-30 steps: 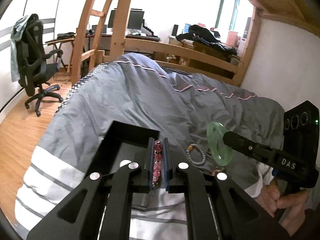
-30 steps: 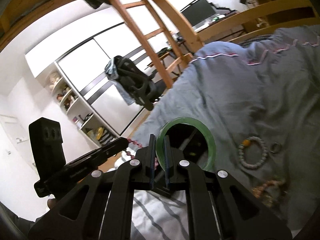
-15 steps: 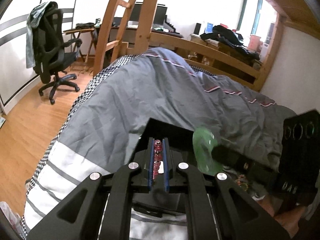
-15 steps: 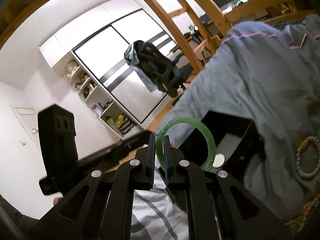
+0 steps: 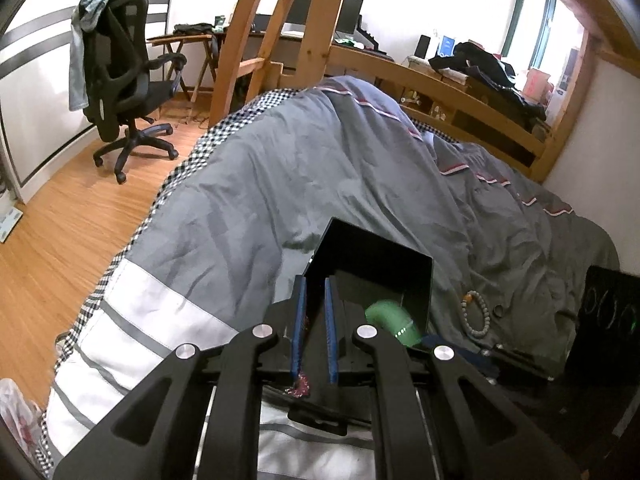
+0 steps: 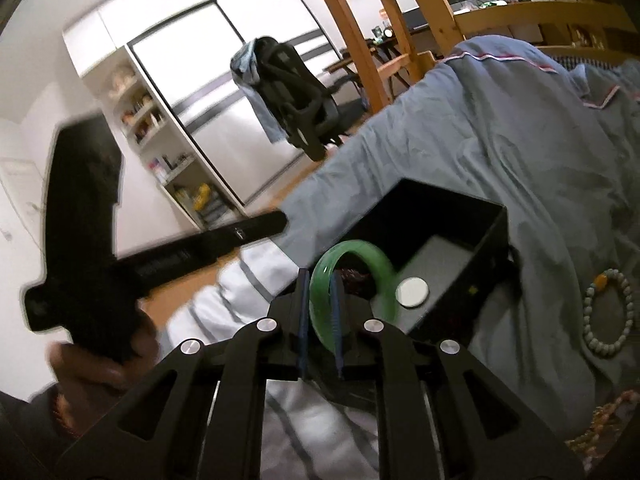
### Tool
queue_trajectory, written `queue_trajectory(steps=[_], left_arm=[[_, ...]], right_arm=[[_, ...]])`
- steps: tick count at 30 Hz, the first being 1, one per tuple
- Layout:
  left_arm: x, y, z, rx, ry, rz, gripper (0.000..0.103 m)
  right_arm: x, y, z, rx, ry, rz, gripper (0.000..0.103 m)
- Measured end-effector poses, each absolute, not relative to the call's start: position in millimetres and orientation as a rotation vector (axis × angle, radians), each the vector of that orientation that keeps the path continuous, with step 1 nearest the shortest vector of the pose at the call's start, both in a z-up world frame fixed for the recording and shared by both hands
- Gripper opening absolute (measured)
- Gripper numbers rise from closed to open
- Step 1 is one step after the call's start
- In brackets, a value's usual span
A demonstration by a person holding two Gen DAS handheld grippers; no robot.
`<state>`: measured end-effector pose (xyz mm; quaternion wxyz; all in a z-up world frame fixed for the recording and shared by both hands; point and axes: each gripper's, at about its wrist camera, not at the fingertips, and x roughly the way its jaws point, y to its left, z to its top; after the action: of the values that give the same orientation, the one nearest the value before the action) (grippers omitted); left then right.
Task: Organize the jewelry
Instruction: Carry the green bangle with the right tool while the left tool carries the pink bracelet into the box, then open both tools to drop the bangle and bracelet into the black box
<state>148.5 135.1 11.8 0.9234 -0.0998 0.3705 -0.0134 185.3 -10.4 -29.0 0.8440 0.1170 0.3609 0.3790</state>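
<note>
My left tongs (image 5: 314, 332) hang parted over the near edge of the open black rectangular box (image 5: 416, 276) on the grey quilted bed (image 5: 280, 184), a dark red bead bracelet (image 5: 299, 385) dangling beneath them. My right tongs (image 6: 320, 320) grip the translucent green jade bangle (image 6: 352, 276) above the box. A pale grey bead bracelet (image 6: 608, 312) lies right of it.

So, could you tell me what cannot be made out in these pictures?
- Red bead bracelet: left wrist view, mostly hidden by left gripper; grip unclear.
- Green bangle: right wrist view, motion-blurred in right gripper.
- Black box floor: right wrist view, near part behind bangle.
- Orange beads: right wrist view, cut by edge.
</note>
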Motion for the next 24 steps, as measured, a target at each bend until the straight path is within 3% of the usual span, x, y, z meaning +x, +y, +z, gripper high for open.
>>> queue_trajectory(steps=[4, 8, 10, 13, 19, 24], left_arm=[[148, 132, 12, -0.181, 0.743, -0.004, 0.033], [150, 129, 12, -0.174, 0.739, -0.003, 0.035], [150, 126, 11, -0.165, 0.737, -0.003, 0.041], [148, 121, 13, -0.153, 0.721, -0.006, 0.051], [140, 99, 15, -0.091, 0.684, -0.017, 0.079], [132, 73, 12, -0.059, 0.664, -0.072, 0.087]], right_arm=[[180, -12, -24, 0.198, 0.727, 0.773, 0.055], [179, -21, -16, 0.139, 0.687, 0.704, 0.065], [180, -27, -13, 0.117, 0.686, 0.662, 0.073], [179, -38, -10, 0.077, 0.678, 0.575, 0.090], [169, -67, 3, 0.029, 0.665, 0.408, 0.099], [153, -102, 12, 0.005, 0.673, 0.277, 0.099]])
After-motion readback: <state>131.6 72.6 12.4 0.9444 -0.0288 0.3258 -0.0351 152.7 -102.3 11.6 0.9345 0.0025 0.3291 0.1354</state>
